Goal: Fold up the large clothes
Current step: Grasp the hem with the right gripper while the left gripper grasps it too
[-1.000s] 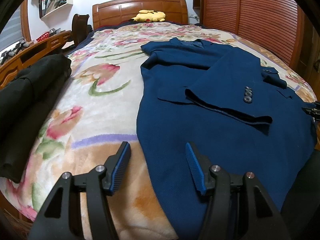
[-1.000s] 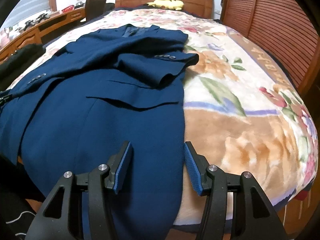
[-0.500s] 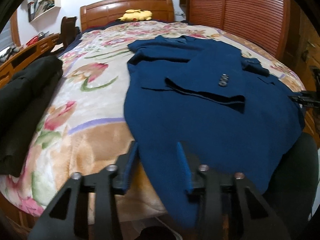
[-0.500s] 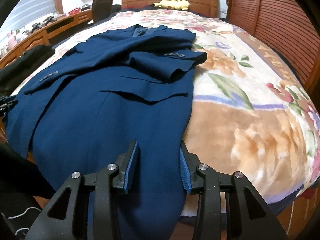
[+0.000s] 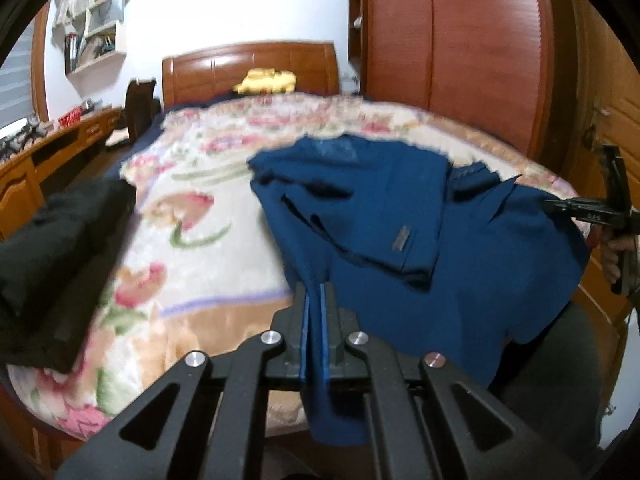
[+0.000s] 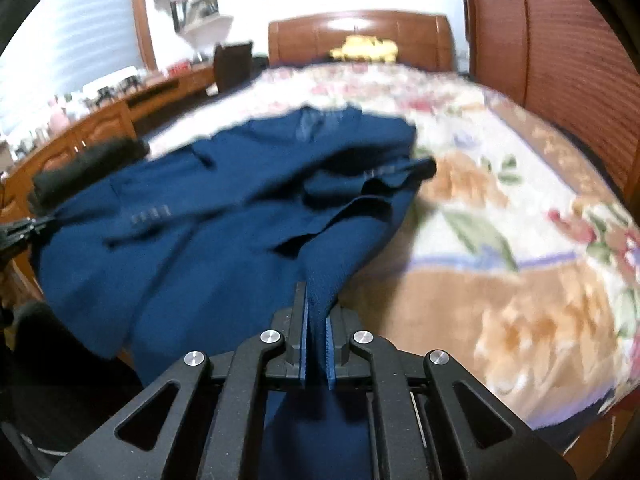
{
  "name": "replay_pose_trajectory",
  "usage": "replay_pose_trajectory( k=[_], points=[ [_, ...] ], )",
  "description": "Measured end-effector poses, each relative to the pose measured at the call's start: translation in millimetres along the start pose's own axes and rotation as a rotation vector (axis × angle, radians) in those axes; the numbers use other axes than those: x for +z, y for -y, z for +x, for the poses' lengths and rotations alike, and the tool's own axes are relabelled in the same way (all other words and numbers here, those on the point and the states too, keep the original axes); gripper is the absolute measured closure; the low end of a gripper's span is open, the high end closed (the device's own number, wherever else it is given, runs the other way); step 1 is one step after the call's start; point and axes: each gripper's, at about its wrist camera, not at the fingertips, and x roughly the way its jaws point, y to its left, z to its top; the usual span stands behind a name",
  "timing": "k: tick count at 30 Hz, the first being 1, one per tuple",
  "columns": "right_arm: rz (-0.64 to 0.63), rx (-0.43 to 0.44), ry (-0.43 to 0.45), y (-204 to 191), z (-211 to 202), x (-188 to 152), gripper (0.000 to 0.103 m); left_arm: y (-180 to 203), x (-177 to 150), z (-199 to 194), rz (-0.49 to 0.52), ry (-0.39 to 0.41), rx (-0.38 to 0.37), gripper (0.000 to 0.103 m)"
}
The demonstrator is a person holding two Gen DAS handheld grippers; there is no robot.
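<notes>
A navy blue suit jacket (image 5: 400, 208) lies on the floral bedspread (image 5: 192, 216), collar toward the headboard, both sleeves folded across its front. My left gripper (image 5: 315, 300) is shut on the jacket's bottom hem at its left corner and holds it lifted off the bed. My right gripper (image 6: 316, 304) is shut on the hem at the other corner of the jacket (image 6: 224, 208), also raised. The right gripper also shows in the left wrist view (image 5: 560, 205) at the far right, and the left gripper shows in the right wrist view (image 6: 50, 219) at the far left edge.
A black garment (image 5: 60, 240) lies on the bed's left side. A yellow plush toy (image 5: 266, 80) sits by the wooden headboard (image 5: 248, 64). A wooden desk (image 5: 44, 152) runs along the left. A wooden wardrobe (image 5: 460, 40) stands on the right.
Both grippers have shut on the jacket's bottom hem and lifted it. The hem has come up off the bed's foot edge and the jacket bunches toward the headboard.
</notes>
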Motion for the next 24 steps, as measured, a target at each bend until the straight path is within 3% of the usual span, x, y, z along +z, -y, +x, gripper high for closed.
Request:
replay_pose_trajectory(
  k=[12, 24],
  points=[
    [-0.03, 0.063, 0.18, -22.5, -56.2, 45.6, 0.1, 37.1, 55.4, -77.7, 0.079, 0.198, -0.043, 0.103],
    [-0.118, 0.093, 0.298, -44.9, -119.2, 86.9, 0.1, 39.0, 113.7, -114.4, 0.103, 0.32, -0.048, 0.103]
  ],
)
